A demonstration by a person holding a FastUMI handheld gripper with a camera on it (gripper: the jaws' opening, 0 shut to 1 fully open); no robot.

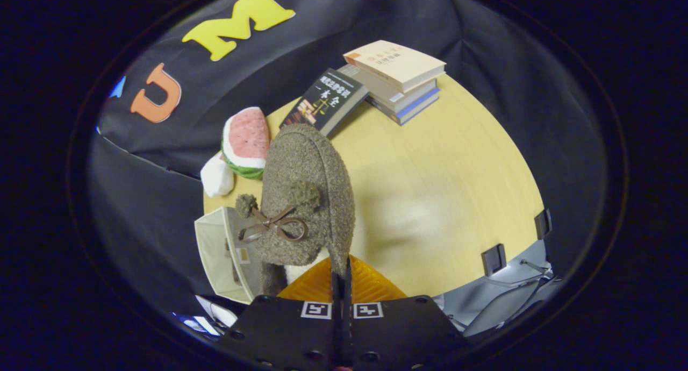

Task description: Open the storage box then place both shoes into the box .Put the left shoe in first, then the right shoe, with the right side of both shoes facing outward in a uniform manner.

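Note:
A fuzzy brown-grey shoe (306, 193) with a thin brown bow and two pompoms hangs in the air, toe pointing away. My gripper (341, 277) is shut on the edge of its collar at the heel. Its orange ribbed sole (371, 287) shows just beside the fingers. Below and to the left of the shoe stands the cream storage box (215, 255), its open inside facing toward me. The shoe hides part of the box.
A light wooden table (430, 188) lies below. On its far side are a stack of books (398, 78), a dark book (325, 99) leaning on it, and a watermelon-slice plush toy (244, 142). Two black clips (493, 259) sit on the table's near edge.

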